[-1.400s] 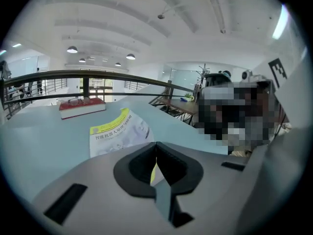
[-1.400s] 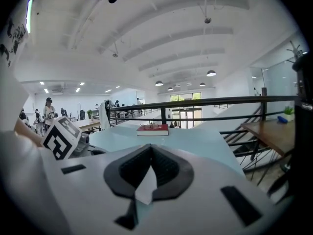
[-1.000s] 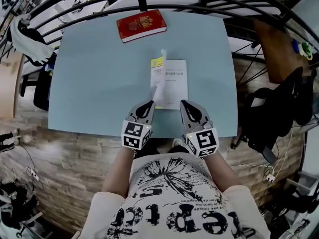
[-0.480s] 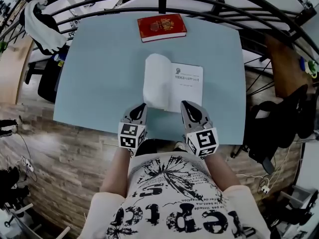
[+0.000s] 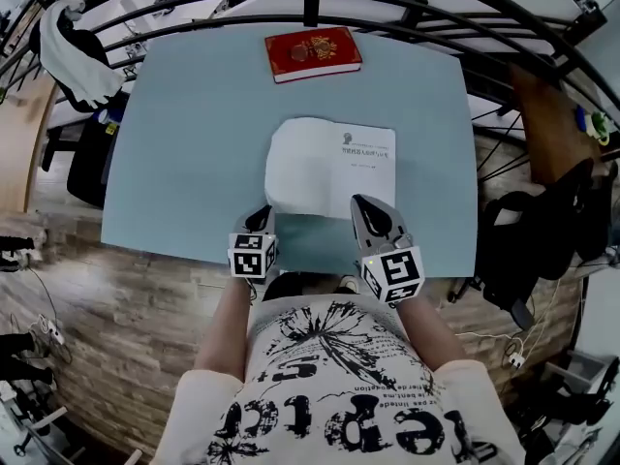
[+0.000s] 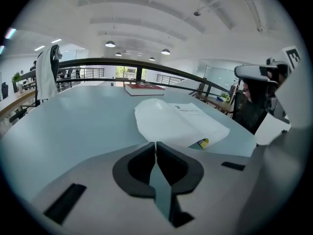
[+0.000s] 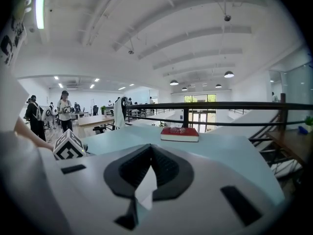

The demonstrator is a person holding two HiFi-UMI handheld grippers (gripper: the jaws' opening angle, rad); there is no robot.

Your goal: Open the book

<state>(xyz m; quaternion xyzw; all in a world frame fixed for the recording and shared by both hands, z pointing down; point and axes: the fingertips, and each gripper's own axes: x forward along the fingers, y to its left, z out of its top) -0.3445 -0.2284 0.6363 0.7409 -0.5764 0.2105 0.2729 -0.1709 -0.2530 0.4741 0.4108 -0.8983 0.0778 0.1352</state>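
Head view, from the left: a white garment (image 5: 73,61) hangs over a dark chair beside the pale blue table (image 5: 184,134), which is ringed at the back by a black railing (image 5: 407,8). At the table's near edge the person in a printed white shirt (image 5: 339,376) holds the left gripper (image 5: 263,212), its tips just beside the near left corner of the open book (image 5: 329,168); whether they touch it cannot be told from above. In the left gripper view the left gripper (image 6: 155,145) has its two dark jaws pressed together with nothing between them, and the open book (image 6: 176,121) lies a little beyond, its left leaf bowed upward and a patch of yellow showing under its near edge. The open book sits mid-table with white pages up and small print on the right leaf. Farther back, near the railing, a closed red book (image 5: 312,53) lies flat, well apart from the open one. The right gripper (image 5: 360,201) points at the open book's near edge; in the right gripper view the right gripper (image 7: 150,150) is likewise closed at the tips and grips nothing, with the red book (image 7: 179,133) ahead of it. At far right stands a black office chair (image 5: 552,211).
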